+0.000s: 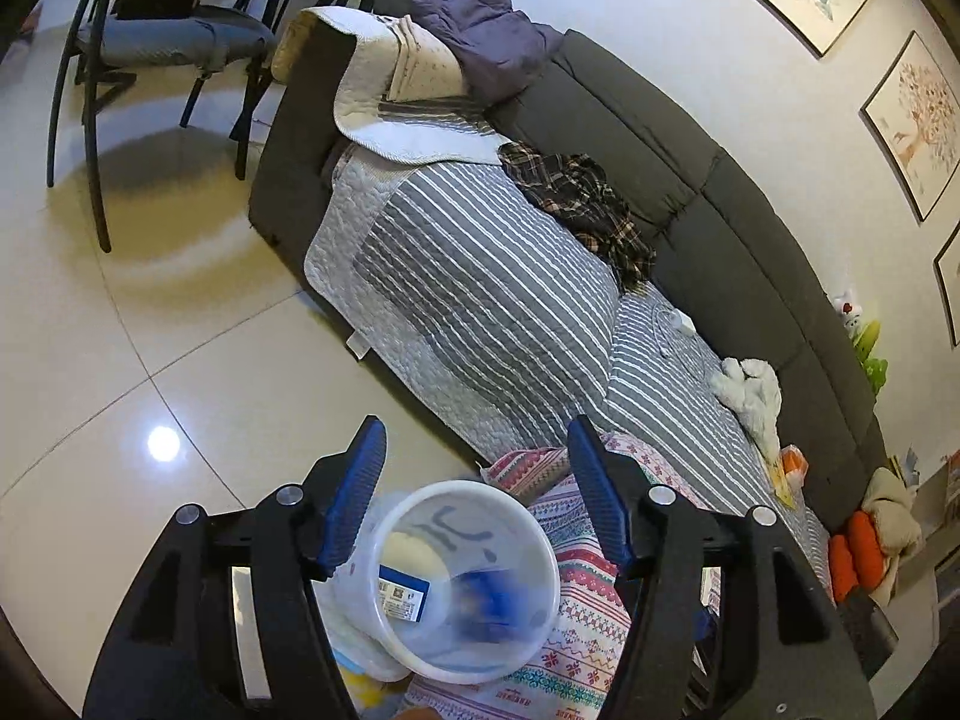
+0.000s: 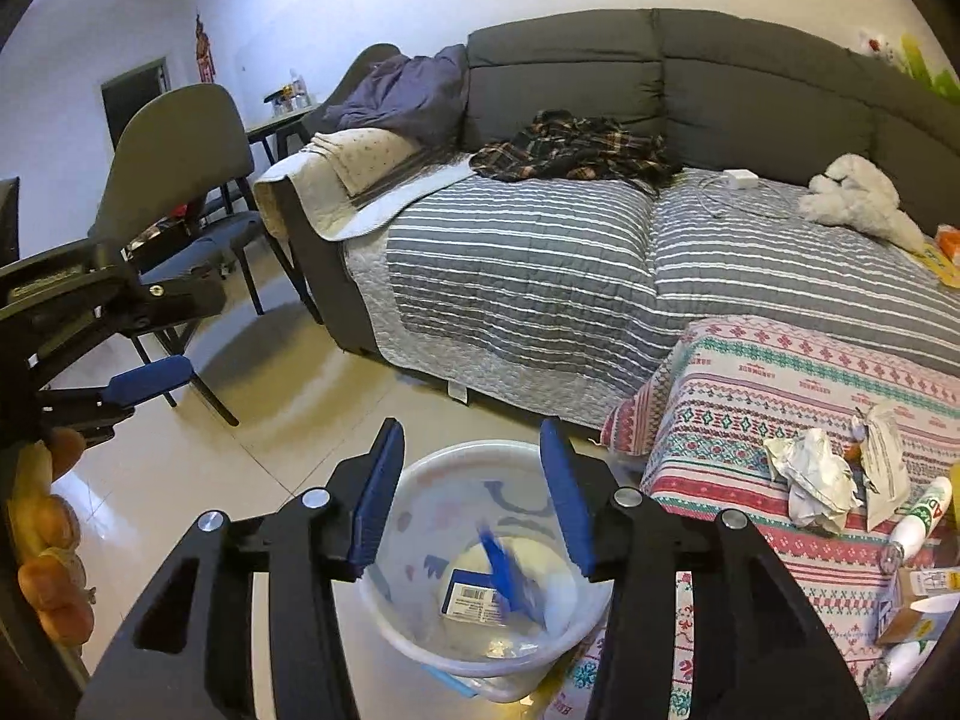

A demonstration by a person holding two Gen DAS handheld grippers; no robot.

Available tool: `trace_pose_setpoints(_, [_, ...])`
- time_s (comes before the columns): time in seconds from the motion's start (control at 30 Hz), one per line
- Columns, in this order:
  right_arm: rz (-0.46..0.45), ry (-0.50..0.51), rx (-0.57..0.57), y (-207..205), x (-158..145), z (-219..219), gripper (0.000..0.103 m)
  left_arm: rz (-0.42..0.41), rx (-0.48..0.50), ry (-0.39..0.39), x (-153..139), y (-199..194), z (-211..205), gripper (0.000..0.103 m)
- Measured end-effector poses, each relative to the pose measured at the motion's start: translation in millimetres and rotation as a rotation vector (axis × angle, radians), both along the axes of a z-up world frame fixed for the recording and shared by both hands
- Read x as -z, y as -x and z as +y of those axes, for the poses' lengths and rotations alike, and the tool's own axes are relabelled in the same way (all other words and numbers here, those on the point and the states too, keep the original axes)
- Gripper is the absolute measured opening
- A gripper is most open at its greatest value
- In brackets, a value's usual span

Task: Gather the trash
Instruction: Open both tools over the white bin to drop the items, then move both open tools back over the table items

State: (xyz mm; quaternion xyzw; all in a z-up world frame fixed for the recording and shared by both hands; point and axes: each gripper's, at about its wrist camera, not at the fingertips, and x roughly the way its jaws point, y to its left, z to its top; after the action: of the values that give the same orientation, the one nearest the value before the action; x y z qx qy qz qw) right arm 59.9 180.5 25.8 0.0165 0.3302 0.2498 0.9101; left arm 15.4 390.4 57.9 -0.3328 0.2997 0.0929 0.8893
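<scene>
A white plastic bin (image 2: 456, 489) stands on the tiled floor beside a low table with a patterned cloth (image 2: 750, 372). My right gripper (image 2: 471, 429) hangs open just above the bin, and a blurred blue piece of trash (image 2: 507, 576) is inside the bin below it, clear of the pads. A blue labelled packet (image 2: 474, 597) lies at the bottom. My left gripper (image 1: 475, 429) is also open over the bin (image 1: 480, 510), with nothing between its pads. Crumpled white paper (image 2: 810, 480), a wrapper (image 2: 882, 462) and a small bottle (image 2: 918, 516) lie on the cloth.
A grey sofa (image 2: 660, 90) with a striped quilt, a plaid garment (image 2: 570, 150) and a white plush toy (image 2: 852, 198) fills the back. A grey chair (image 2: 174, 168) stands on the left over glossy floor tiles (image 1: 150, 330). Small cartons (image 2: 924, 594) sit at the table's right edge.
</scene>
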Motion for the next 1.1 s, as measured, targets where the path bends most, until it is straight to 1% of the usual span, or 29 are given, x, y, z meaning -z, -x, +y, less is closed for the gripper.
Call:
trace_pose_setpoints(0.17, [0.005, 0.007, 0.051, -4, -2, -13, 0.06, 0.0, 0.011, -0.026, -3, -2, -11, 0.066])
trace_pose_setpoints(0.27, [-0.006, 0.017, 0.098, -7, -5, -24, 0.072, 0.004, 0.013, -0.049, -4, -5, -20, 0.069])
trace_pose_setpoints(0.3, [-0.011, 0.021, 0.115, -8, -6, -28, 0.078, 0.004, 0.013, -0.061, -5, -6, -24, 0.072])
trace_pose_setpoints(0.33, [-0.018, 0.027, 0.139, -9, -8, -34, 0.084, 0.006, 0.01, -0.079, -6, -7, -28, 0.078])
trace_pose_setpoints(0.43, [-0.026, 0.034, 0.215, -13, -11, -53, 0.094, 0.014, -0.002, -0.163, -10, -8, -46, 0.087])
trace_pose_setpoints(0.5, [-0.023, 0.04, 0.257, -17, -12, -66, 0.095, 0.023, 0.005, -0.213, -12, -11, -60, 0.091])
trace_pose_setpoints(0.57, [-0.019, 0.058, 0.303, -21, -11, -81, 0.095, 0.036, 0.01, -0.257, -12, -14, -75, 0.092])
trace_pose_setpoints(0.6, [-0.018, 0.068, 0.322, -23, -11, -87, 0.095, 0.043, 0.012, -0.277, -12, -15, -82, 0.095])
trace_pose_setpoints(0.7, [-0.019, 0.09, 0.362, -25, -7, -105, 0.096, 0.06, 0.02, -0.327, -11, -21, -102, 0.095])
trace_pose_setpoints(0.93, [-0.03, 0.126, 0.427, -26, -2, -148, 0.096, 0.099, 0.057, -0.375, -4, -37, -145, 0.096])
trace_pose_setpoints(1.1, [-0.035, 0.146, 0.473, -28, -2, -178, 0.096, 0.117, 0.1, -0.412, 3, -48, -180, 0.096])
